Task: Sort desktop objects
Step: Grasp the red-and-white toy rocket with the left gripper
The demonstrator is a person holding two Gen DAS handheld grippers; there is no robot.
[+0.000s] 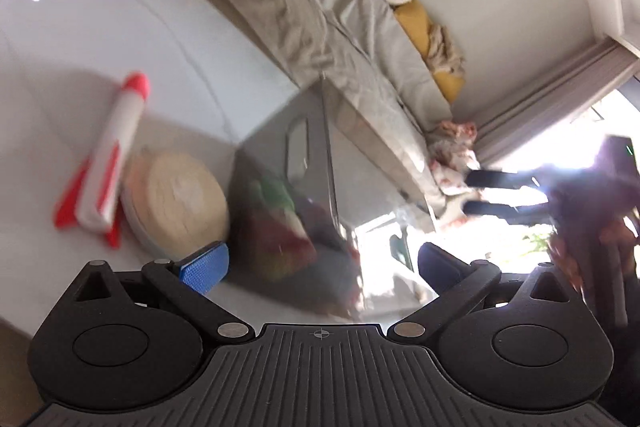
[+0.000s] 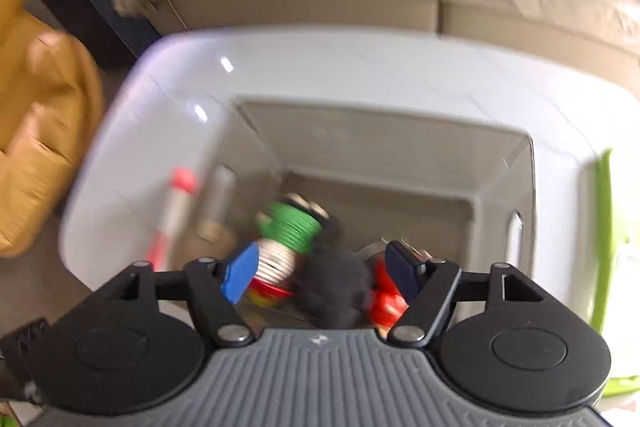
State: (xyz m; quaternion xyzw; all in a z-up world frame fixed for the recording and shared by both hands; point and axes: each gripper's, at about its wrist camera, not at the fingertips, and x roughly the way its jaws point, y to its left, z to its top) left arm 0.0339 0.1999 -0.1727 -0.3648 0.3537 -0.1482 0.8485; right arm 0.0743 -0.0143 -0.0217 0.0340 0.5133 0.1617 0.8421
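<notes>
Inside clear bin (image 2: pixel 500 187), green spool (image 2: pixel 294 227), red toy (image 2: pixel 386 301), right hand-held gripper (image 2: pixel 322 277) open above

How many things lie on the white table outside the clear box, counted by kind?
Toy rocket, red and white: 1
Round wooden disc: 1
Total: 2
Both lie beside the clear box on the table, and the rocket rests against the disc.

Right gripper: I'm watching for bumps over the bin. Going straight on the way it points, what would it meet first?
Probably the dark, fuzzy-looking object lying in the clear bin, right between the open right gripper fingers. Blur leaves depth uncertain.
</notes>
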